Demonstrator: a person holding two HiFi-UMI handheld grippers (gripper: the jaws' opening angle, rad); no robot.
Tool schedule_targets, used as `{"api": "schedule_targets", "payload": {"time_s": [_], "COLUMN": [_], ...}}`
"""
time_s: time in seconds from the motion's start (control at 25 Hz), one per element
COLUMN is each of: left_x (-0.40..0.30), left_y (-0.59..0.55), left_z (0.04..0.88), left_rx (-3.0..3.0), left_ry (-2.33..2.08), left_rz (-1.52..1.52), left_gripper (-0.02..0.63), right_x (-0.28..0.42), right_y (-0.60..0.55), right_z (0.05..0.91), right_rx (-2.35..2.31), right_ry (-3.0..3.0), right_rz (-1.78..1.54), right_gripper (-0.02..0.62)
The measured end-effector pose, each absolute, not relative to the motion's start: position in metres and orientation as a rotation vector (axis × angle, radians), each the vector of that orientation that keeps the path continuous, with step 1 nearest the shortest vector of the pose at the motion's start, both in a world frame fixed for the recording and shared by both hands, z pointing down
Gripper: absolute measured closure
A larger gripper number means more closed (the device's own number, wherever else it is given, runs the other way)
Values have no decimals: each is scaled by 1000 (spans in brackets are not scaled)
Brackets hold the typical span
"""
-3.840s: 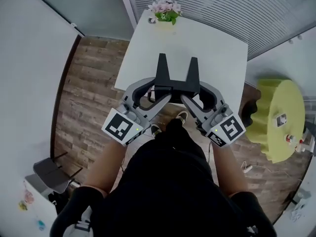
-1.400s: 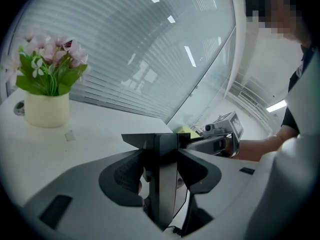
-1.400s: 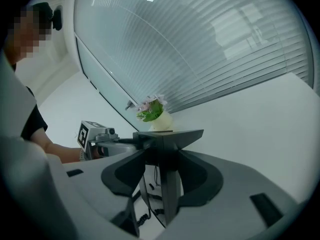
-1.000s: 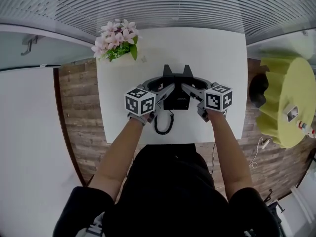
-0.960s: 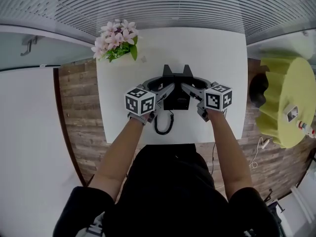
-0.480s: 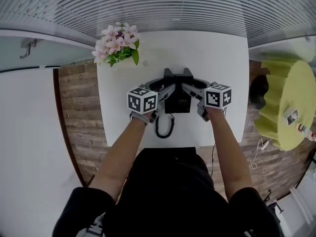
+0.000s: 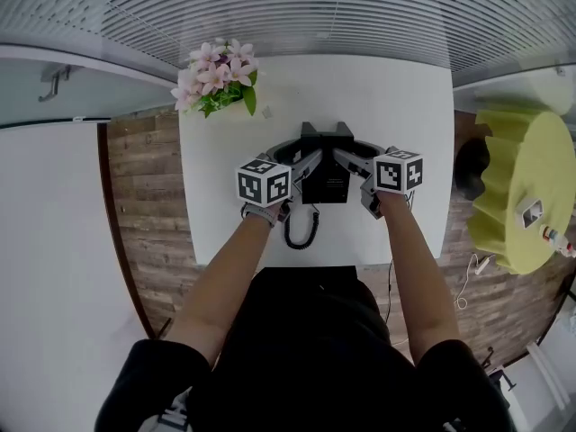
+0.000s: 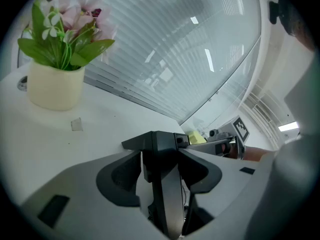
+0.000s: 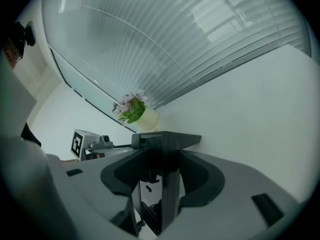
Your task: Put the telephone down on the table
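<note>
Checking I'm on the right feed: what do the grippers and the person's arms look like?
The left gripper and right gripper are light grey with curved jaws lined in black. Each carries a white cube printed with black square markers. The person wears a black top with short sleeves.

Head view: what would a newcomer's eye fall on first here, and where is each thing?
The black telephone at the middle of the white table, clamped between the left claw and the right claw, its coiled cord trailing toward the person. Next, the pink flowers at the table's far left corner, and the yellow-green round stand at right.
</note>
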State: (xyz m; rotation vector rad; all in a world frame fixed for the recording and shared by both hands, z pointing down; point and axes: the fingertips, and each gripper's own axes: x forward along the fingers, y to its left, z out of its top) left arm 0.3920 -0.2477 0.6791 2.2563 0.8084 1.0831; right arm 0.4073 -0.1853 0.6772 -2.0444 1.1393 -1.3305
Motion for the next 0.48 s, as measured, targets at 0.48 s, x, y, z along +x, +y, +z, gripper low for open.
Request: {"api": "schedule_targets", "payload": {"time_s": [0.48], "left_x": [379], "left_y": [-253], "left_z": [634], "left_rx": [2408], "left_ry": [810], "left_rz": [980], "left_gripper": [381], "right_x": [405], "right_y": [-172], "right_z": [623], "right_rx": [-2354], "right_ry": [1201], "right_rz": [-1157], "right_gripper": [373]}}
